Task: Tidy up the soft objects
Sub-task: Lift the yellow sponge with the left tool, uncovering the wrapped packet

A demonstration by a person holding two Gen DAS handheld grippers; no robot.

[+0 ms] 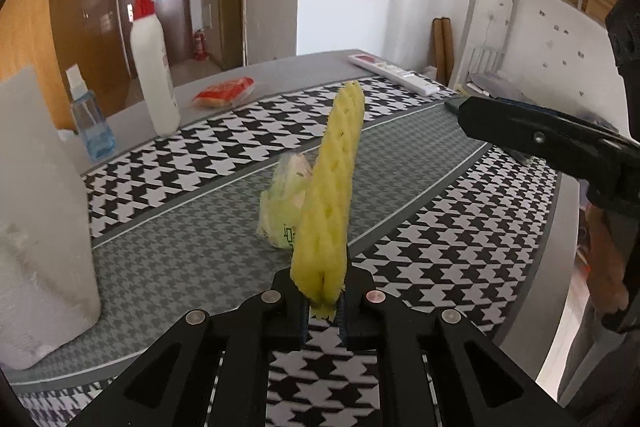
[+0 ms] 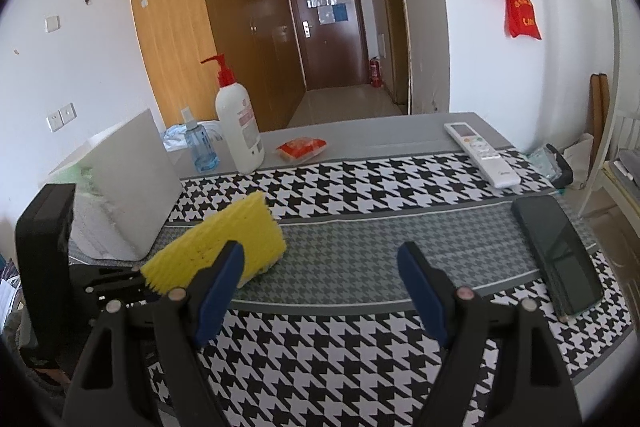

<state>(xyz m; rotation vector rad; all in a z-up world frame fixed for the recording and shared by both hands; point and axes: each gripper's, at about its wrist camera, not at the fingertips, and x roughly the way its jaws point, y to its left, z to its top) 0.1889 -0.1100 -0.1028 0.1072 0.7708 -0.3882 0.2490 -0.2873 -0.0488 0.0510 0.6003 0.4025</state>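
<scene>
Yellow foam net sleeve gripped and lifted, ready to be carried to its place.

Your left hand-held gripper is clenched on the lower end of the yellow foam net sleeve, which stands nearly upright above the surface, pointing to 12 o'clock. A green plastic bag lies behind it. Next you likely need to carry it toward the white foam box at 9 o'clock. Your right hand-held gripper hovers released, level over the surface.
</scene>
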